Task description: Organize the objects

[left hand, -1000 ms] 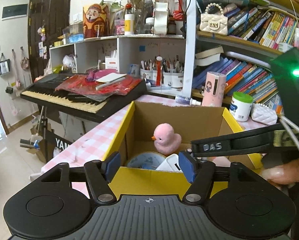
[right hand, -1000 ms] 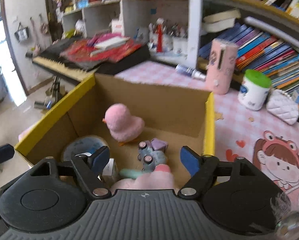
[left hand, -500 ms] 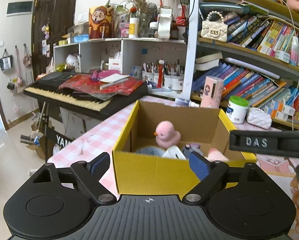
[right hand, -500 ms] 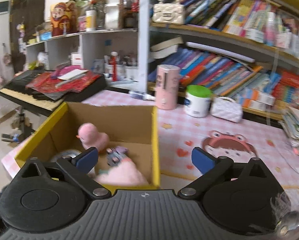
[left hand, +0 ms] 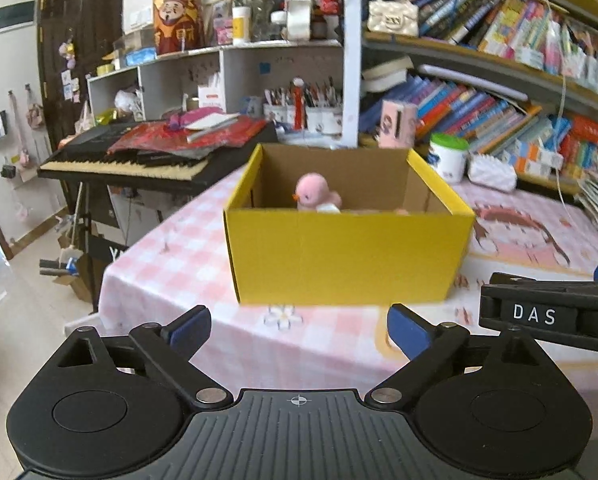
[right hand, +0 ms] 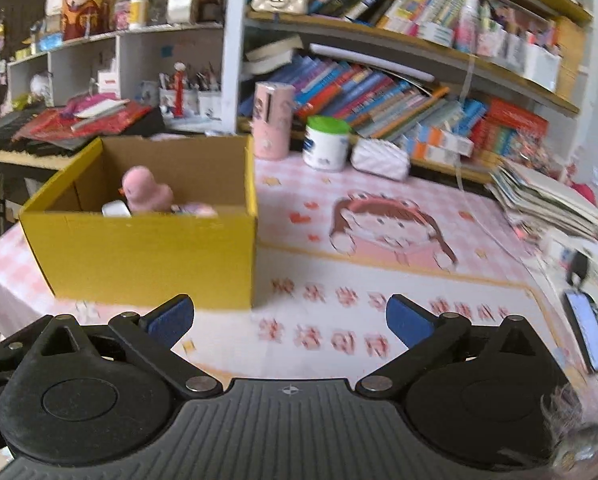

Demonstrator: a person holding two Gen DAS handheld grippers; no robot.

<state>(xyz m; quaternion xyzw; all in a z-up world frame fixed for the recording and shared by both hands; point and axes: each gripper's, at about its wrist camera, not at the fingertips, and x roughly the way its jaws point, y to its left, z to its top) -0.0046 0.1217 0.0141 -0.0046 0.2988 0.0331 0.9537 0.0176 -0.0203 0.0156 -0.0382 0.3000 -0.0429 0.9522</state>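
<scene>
Box [left hand: 347, 256] stands beyond both grippers' spread, empty fingers [left hand: 187, 326], well apart.

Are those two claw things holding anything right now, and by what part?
Nothing. Left gripper and right gripper are both open and empty, short of the yellow box.

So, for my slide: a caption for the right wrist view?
Open right gripper hangs before a yellow box holding a pink duck.
</scene>
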